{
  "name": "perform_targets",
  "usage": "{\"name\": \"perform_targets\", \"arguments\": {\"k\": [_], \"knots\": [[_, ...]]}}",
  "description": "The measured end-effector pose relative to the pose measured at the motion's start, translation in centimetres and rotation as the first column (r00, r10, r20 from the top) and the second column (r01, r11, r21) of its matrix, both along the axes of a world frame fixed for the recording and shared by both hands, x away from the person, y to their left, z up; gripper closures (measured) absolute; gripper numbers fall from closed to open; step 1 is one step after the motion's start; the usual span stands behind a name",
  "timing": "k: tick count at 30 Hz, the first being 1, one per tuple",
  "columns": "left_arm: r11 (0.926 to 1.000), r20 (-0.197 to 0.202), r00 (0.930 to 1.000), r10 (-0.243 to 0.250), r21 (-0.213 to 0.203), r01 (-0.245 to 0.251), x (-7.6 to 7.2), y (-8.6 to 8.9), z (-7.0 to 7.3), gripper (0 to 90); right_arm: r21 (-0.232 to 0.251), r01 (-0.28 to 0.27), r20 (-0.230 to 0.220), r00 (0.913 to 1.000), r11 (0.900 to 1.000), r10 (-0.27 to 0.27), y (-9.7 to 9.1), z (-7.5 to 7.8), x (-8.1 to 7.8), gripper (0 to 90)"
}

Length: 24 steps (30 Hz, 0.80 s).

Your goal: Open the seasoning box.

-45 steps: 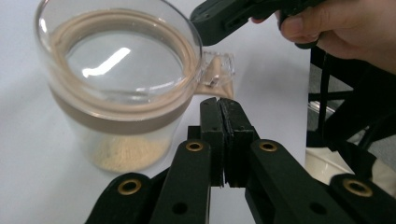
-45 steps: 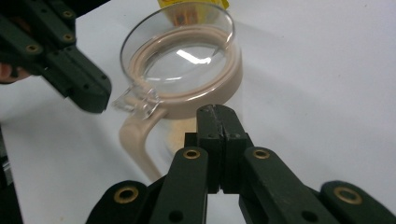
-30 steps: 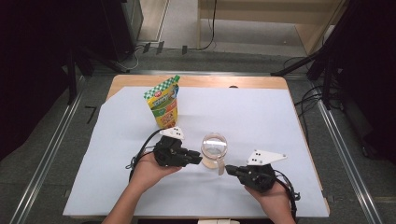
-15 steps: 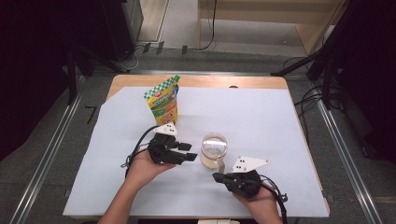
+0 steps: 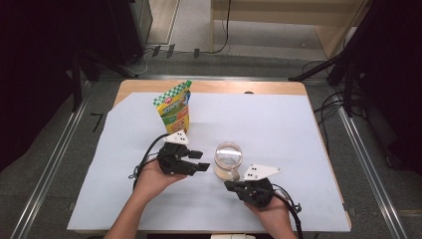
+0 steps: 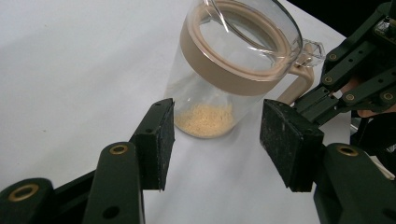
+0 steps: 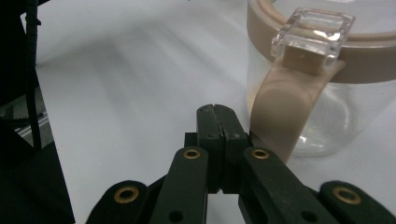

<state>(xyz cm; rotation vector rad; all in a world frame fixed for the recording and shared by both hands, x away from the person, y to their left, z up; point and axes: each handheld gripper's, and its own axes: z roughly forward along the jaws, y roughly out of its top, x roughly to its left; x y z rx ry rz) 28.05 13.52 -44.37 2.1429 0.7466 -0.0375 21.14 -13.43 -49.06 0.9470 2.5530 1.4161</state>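
Jar point(image 5: 228, 160) stands upright near the middle of the white-covered table point(image 5: 298, 134), between the two grippers: clear body, tan collar and tan handle, clear lid with a square tab point(image 7: 312, 30) seated on top. Thin layer of pale grain point(image 6: 204, 120) at the bottom, otherwise empty.

Left gripper point(image 5: 198, 160) sits just beside the jar, jaws have just been opening, now about half spread with nothing between the pads; jar a little ahead of them, not touched. Right gripper point(image 5: 231, 185) lies low at the jar's near side, jaws pressed flat together on nothing, tips right by the handle point(image 7: 280, 116); contact cannot be told.

Handling, as a judgement: light, rigid, smooth-walled, so likely slippery and easy to tip or skid on the sheet. Collar or handle looks the surest hold; the lid tab seems thin and brittle.

Green-yellow pouch point(image 5: 174, 107) stands well behind, apart.
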Motion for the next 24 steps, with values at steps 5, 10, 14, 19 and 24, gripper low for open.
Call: {"name": "perform_targets", "arguments": {"k": [5,10,14,19,24], "knots": [[1.0000,0.001,1.0000,-0.002,0.001,0.002,0.0,0.0,-0.1,45.2,0.003,-0.008,-0.001,1.0000,1.0000,0.008,-0.1,0.0,0.1,90.0],[1.0000,0.001,1.0000,-0.007,0.000,0.007,0.0,0.0,-0.1,44.2,-0.033,-0.013,0.016,0.9998,0.9994,0.014,-0.7,-0.1,0.5,90.0],[0.9999,0.003,0.9999,-0.011,-0.004,0.011,0.0,-0.1,-0.1,44.1,-0.025,0.024,0.000,0.9997,0.9994,-0.024,-1.6,-0.1,1.1,90.0],[0.9999,-0.010,0.9999,-0.014,0.000,0.014,0.0,-0.1,-0.1,45.6,-0.018,0.066,-0.007,0.9978,0.9977,-0.066,-2.7,-0.1,1.7,90.0],[0.9998,-0.012,0.9998,-0.016,0.008,0.016,0.0,-0.2,-0.1,45.4,-0.017,0.117,-0.015,0.9930,0.9930,-0.117,-4.1,-0.1,2.7,90.0]]}}
